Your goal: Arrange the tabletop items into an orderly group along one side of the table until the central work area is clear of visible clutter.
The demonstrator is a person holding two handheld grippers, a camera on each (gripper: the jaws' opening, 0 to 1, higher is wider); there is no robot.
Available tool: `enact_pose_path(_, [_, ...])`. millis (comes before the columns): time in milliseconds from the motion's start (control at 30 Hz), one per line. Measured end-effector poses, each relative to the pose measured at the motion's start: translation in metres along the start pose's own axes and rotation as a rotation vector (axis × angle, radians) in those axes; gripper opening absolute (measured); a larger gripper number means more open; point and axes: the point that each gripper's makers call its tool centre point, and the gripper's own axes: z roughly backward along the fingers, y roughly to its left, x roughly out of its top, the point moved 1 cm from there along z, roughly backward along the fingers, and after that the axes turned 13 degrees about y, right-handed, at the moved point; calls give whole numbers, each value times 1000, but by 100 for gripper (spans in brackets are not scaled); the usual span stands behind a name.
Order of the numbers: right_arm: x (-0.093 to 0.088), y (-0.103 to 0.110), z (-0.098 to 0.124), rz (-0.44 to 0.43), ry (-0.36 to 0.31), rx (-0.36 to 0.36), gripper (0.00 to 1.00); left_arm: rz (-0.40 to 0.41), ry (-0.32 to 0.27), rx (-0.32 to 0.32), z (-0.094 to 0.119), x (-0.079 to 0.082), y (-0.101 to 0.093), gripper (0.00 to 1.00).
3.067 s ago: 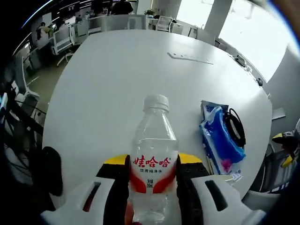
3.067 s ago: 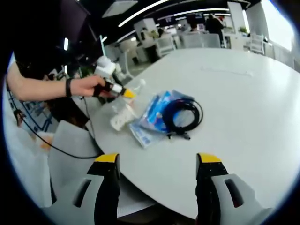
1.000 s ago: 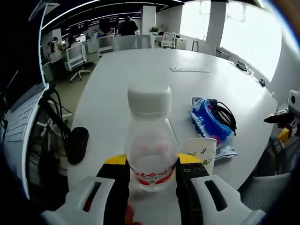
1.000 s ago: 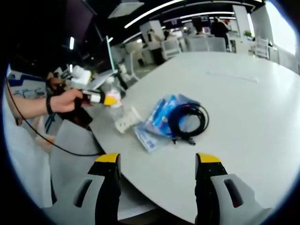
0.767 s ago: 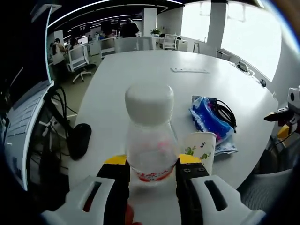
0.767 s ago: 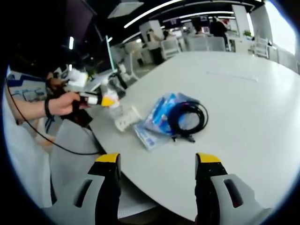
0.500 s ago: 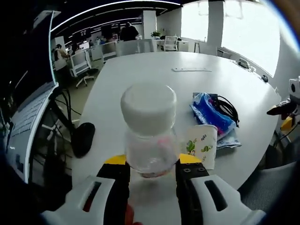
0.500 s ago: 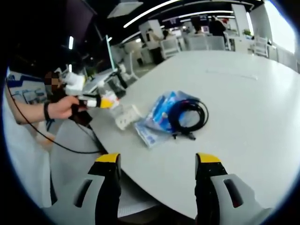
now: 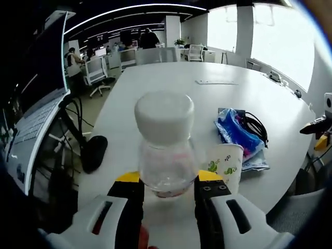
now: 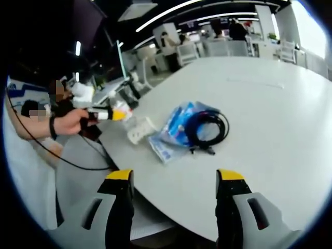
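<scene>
Left gripper [image 9: 167,188]: jaws pinch a clear water bottle [image 9: 165,150] with a white cap, tipped toward the camera and held off the near edge of the round white table [image 9: 155,98]. In the right gripper view the left gripper [image 10: 115,113] shows in a person's hand [image 10: 70,123], beyond the table's edge.

Right gripper [image 10: 174,182]: jaws spread wide, nothing between them, hanging over the table's near edge.

On the table near that edge: a paper cup [image 9: 224,167] with a leaf print, upright, just beside a blue plastic packet [image 9: 236,135]. A coiled black cable [image 10: 207,129] lies on the packet. A flat strip [image 9: 216,82] lies well apart, toward the far edge.
</scene>
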Motion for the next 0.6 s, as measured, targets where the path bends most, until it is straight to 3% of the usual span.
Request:
enact_pose_path(233, [-2,-3,2,-11,4,-9,62,12,-23,17,-7,12,2,36])
enact_pose_path(600, [-2,-8,4,-11,14,-18,62,20,-36,18,-24,46,-2,36])
